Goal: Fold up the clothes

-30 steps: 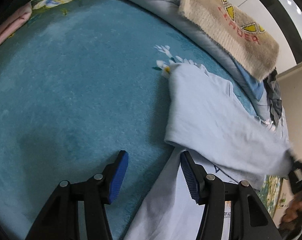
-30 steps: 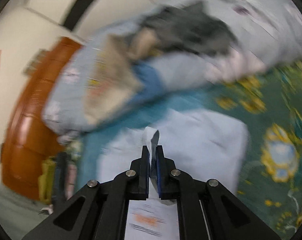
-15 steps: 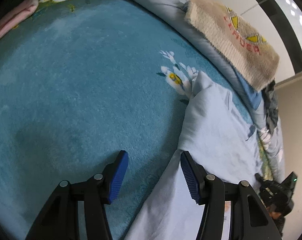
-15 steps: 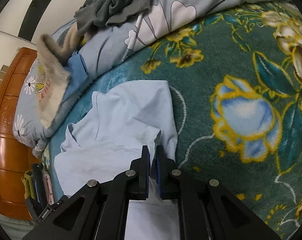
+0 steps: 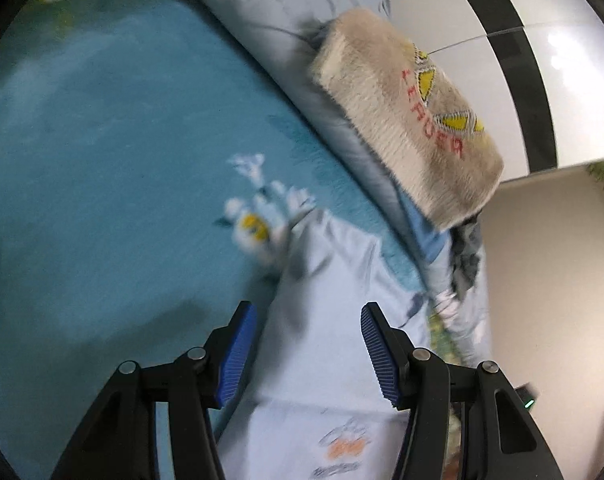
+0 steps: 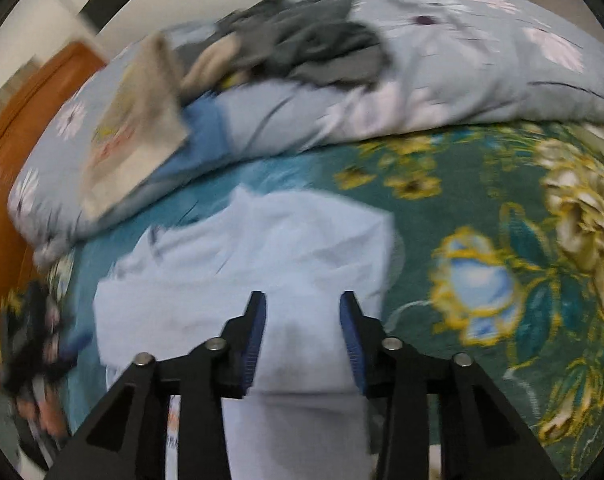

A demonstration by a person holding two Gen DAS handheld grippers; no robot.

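My right gripper [image 6: 303, 312] is opening: its two blue-padded fingers [image 6: 255, 334] stand apart over the pale blue shirt [image 6: 270, 264], and the cloth lies below and between them without either pad pressing on it. Nothing is clamped there. The view is blurred, so I cannot tell whether the fingertips brush the fabric.

My left gripper [image 5: 307, 334] has its fingers [image 5: 238, 354] apart at a middling width and holds nothing. The left finger hangs over bare blanket, the right one over the shirt [image 5: 325, 320], whose left edge runs up between them. I cannot tell if either tip touches anything.

The shirt lies partly folded on the teal flowered blanket [image 6: 481, 184], toward the bed's pillow end, with a printed patch [image 5: 343, 446] near my left gripper's base. Its far edge lies near the rolled grey-blue quilt [image 6: 441, 80] that runs along the blanket's far edge. On that quilt rest a fuzzy beige folded garment with red lettering [image 5: 413, 120] and a heap of dark grey clothes [image 6: 309, 44]. In the right view the wooden headboard [image 6: 6, 184] rises at the left edge.
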